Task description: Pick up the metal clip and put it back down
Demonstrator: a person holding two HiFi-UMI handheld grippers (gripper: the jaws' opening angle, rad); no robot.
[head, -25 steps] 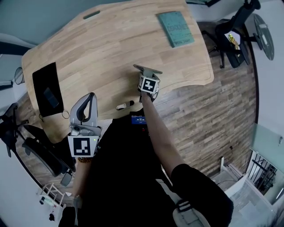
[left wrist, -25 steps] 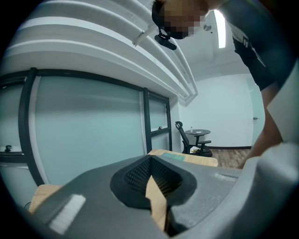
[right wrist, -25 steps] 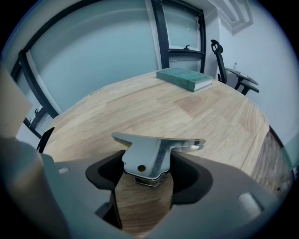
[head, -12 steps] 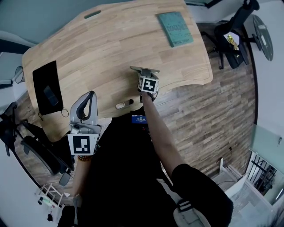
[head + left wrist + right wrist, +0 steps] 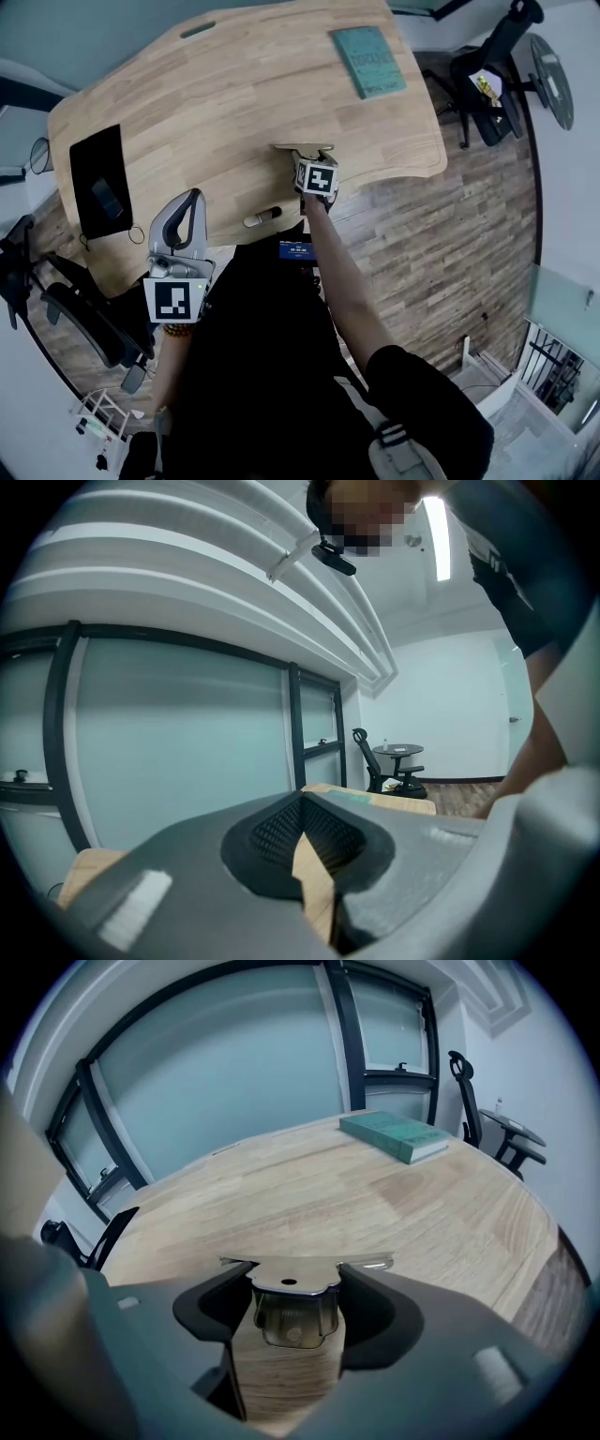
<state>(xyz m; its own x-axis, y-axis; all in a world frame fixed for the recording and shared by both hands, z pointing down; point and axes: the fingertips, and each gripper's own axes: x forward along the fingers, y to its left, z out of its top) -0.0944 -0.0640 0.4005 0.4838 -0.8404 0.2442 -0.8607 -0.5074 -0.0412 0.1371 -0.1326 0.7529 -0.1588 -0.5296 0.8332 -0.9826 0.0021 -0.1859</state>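
The metal clip (image 5: pixel 289 1312) is a shiny steel spring clip with a flat wing across its top. My right gripper (image 5: pixel 292 1286) is shut on it, the jaws pressing its sides. In the head view the right gripper (image 5: pixel 302 152) holds the clip (image 5: pixel 302 147) over the near middle of the wooden table (image 5: pixel 216 103); whether it touches the wood I cannot tell. My left gripper (image 5: pixel 192 202) is shut and holds nothing, at the table's near-left edge. In the left gripper view the left gripper (image 5: pixel 305 847) points up and out across the room.
A teal book (image 5: pixel 369 59) lies at the table's far right. A black pad (image 5: pixel 97 183) with a phone on it sits at the left. A small pen-like object (image 5: pixel 262 218) lies by the near edge. Office chairs (image 5: pixel 492 80) stand on the wood floor.
The right gripper has shifted slightly left with the clip, and the clip's wing now sits more level. The left gripper has barely moved.
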